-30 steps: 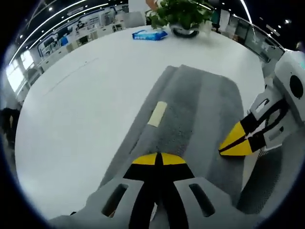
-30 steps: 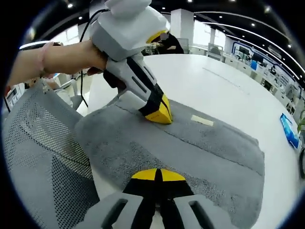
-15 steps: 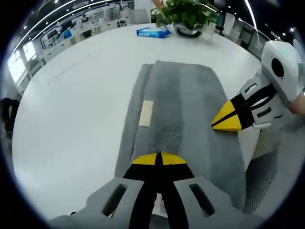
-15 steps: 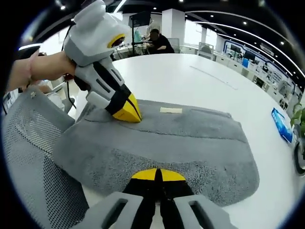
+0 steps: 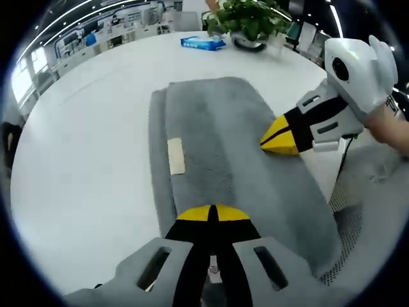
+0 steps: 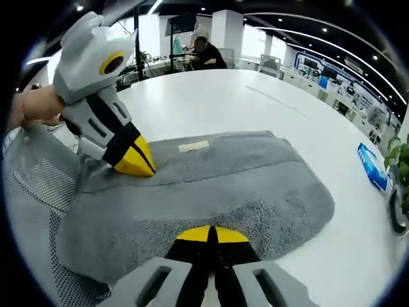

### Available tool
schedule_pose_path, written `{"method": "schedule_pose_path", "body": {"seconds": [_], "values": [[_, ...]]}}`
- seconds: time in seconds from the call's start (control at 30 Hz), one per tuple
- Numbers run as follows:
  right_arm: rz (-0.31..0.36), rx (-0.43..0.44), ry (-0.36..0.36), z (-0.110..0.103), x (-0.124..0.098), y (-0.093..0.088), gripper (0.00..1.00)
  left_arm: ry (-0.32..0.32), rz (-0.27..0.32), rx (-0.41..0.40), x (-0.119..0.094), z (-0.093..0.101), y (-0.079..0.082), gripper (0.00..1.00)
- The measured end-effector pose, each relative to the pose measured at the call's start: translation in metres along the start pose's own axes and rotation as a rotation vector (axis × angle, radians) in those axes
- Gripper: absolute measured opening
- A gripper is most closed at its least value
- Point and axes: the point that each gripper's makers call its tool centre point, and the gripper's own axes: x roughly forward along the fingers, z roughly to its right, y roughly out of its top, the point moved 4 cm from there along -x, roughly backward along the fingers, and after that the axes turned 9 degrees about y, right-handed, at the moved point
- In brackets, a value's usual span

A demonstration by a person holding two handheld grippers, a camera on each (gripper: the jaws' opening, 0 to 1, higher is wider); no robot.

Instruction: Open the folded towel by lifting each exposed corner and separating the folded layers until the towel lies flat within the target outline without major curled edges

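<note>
Grey folded towel (image 5: 223, 141) lies mid-frame on white tabletop (image 5: 83, 128), near edge draping off it. Left tool (image 5: 212, 214) at lower centre, jaws closed over towel's near edge. Right tool (image 5: 279, 137), upper right, tips together, pressing towel's right side; grasp unclear.

White worktop (image 5: 83, 141), big and round-edged. Potted plant (image 5: 246, 19) at top centre of the left gripper view, standing on the worktop; blue packet (image 5: 202, 43) just left of it. Same blue packet (image 6: 372, 166) at the right edge of the right gripper view, plant leaves (image 6: 399, 160) beyond it. Grey mesh chair (image 6: 32, 185) at left of the right gripper view, off the worktop edge. Seated person (image 6: 206, 52) top centre, far side. Office desks and ceiling strip lights in the background.
</note>
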Motion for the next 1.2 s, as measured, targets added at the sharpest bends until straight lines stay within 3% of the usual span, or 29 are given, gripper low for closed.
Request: {"method": "schedule_pose_path", "body": {"seconds": [0.33,0.73,0.77,0.87,0.9,1.0,1.03,1.1,1.2], "values": [[-0.023,-0.018,-0.039,0.011,0.004,0.005,0.0,-0.023,0.051,-0.052,-0.001,0.007,-0.003,0.0],[-0.023,-0.016,-0.03,0.018,0.006,0.008,0.0,-0.041,0.083,-0.086,0.0,0.007,-0.001,0.0],[-0.007,0.005,-0.023,0.017,0.006,0.008,0.0,-0.048,0.085,-0.108,0.0,0.006,-0.001,0.0],[0.008,0.088,0.016,0.019,0.005,0.009,0.0,-0.099,0.086,-0.277,-0.003,0.004,0.004,0.03],[0.015,0.152,0.034,0.019,0.005,0.01,0.0,-0.1,0.112,-0.324,-0.004,-0.001,0.009,0.05],[0.061,0.241,0.064,0.02,0.001,0.013,0.0,-0.023,0.183,-0.303,-0.008,-0.015,0.016,0.08],[0.108,0.279,0.073,0.019,-0.002,0.015,0.0,0.015,0.192,-0.291,-0.009,-0.02,0.016,0.08],[0.154,0.335,0.096,0.016,-0.006,0.016,0.07,0.026,0.171,-0.303,-0.009,-0.023,0.012,0.08],[0.188,0.37,0.103,0.011,-0.012,0.013,0.08,0.048,0.127,-0.328,-0.004,-0.027,0.004,0.08]]}}
